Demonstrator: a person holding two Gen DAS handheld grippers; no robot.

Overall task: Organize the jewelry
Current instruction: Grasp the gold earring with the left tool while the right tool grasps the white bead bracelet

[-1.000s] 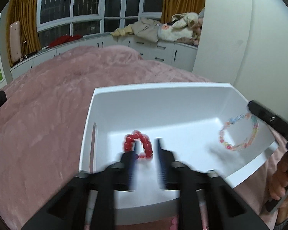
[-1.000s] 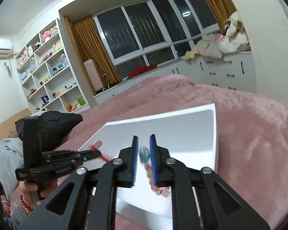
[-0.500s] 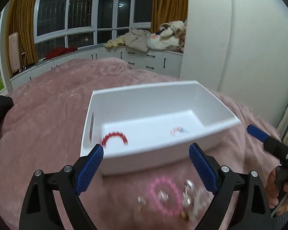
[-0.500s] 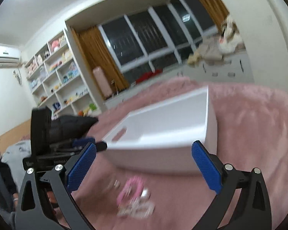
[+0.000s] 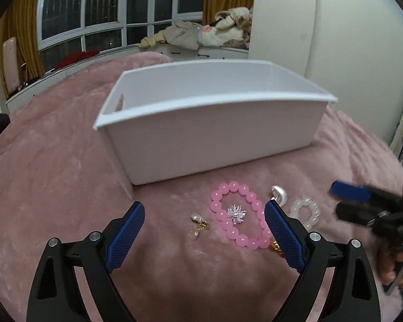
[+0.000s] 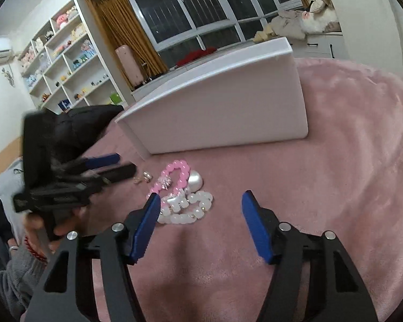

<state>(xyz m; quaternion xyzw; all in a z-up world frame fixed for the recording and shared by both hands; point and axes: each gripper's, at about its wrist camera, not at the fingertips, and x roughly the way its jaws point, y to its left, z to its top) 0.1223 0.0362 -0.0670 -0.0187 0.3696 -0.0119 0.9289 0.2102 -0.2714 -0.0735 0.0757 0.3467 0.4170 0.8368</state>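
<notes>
On the pink blanket of the bed, a white bin stands with its near wall facing both tools. Just in front of that wall lies the jewelry: a pink bead bracelet ringing a small silver sparkly piece, a gold-and-crystal earring to its left, and a clear white bead bracelet and a silver dome-shaped piece to its right. Left tool and right tool both hover with jaws spread wide, holding nothing. Bare blanket stretches right of the pile.
</notes>
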